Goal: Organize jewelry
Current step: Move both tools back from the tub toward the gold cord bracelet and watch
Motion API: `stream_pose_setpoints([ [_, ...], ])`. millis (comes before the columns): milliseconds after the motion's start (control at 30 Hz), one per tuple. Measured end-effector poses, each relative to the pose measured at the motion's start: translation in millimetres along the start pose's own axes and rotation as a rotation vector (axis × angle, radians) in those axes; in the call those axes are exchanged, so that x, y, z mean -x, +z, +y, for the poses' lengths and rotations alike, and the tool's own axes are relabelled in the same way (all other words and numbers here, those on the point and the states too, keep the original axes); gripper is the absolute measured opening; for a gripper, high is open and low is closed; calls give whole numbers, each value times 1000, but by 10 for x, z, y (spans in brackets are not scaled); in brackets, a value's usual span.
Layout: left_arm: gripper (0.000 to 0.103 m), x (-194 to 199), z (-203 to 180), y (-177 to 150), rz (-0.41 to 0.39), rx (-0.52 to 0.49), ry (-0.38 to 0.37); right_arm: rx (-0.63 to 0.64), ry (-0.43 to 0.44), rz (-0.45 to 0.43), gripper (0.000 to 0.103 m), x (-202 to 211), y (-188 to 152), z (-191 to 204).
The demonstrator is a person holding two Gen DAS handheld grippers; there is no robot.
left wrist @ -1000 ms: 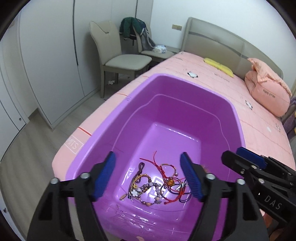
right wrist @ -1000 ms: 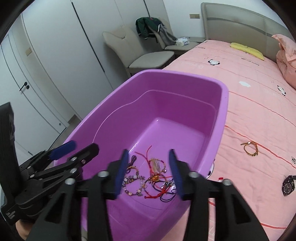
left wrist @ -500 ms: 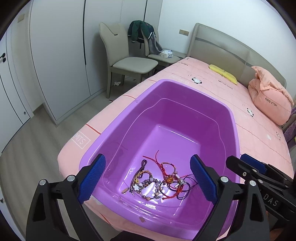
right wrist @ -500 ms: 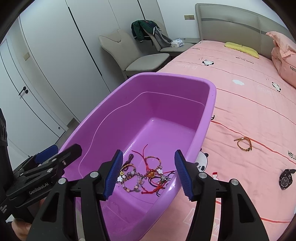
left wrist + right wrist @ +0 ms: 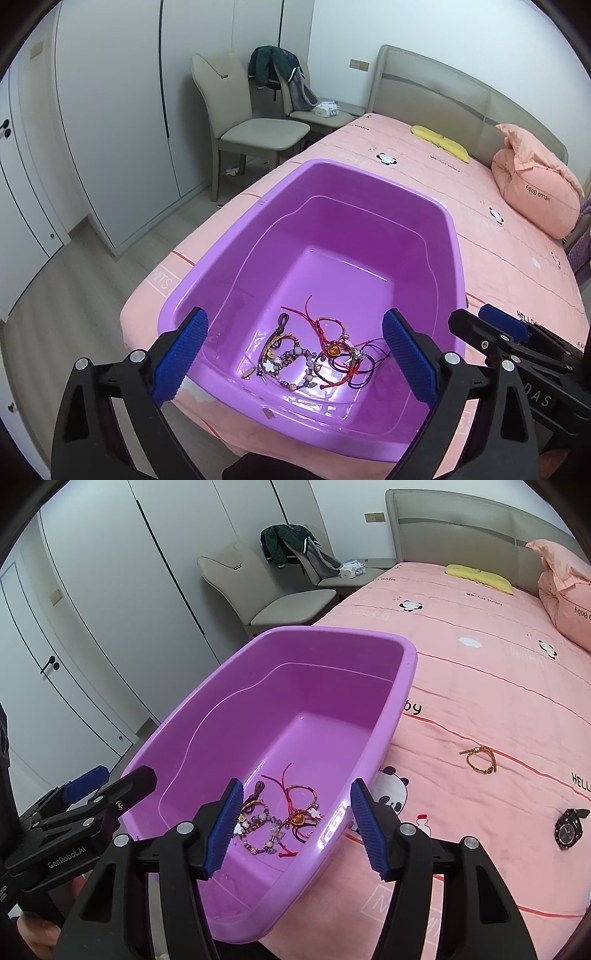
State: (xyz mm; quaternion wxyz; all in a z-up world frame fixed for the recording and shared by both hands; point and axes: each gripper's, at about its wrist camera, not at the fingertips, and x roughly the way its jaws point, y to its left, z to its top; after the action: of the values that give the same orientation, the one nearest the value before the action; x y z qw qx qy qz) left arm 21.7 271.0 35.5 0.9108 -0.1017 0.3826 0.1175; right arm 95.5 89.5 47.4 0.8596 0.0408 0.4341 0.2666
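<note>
We judged the gold cord bracelet (image 5: 479,759), lying on the pink bedspread (image 5: 480,686) just right of the purple tub (image 5: 409,672), light, limp and snag-prone, best pinched across its cord. Our right gripper (image 5: 295,829) was opening, empty, over the tub's near corner; our left gripper (image 5: 293,360) gaped wide, empty, above the tangled bracelets (image 5: 314,354) inside the tub.

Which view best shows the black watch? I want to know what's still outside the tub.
The right wrist view: the black watch lies in plain sight on the pink bedspread, right of the purple tub. The left wrist view doesn't show it.
</note>
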Motion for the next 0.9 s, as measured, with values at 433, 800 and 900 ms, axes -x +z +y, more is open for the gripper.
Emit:
stream_pose_setpoints([
  [433,94,71,-185,48,-17,-44,-12,-62,-9,-44,58,230,12,-240],
  [800,94,214,-594,-31,-17,-120,-68,-115,-29,-131,61,736,-202,-571],
  [900,94,243,-762,-73,-14,-134,-97,-115,-54,-147,61,872,-331,-706],
])
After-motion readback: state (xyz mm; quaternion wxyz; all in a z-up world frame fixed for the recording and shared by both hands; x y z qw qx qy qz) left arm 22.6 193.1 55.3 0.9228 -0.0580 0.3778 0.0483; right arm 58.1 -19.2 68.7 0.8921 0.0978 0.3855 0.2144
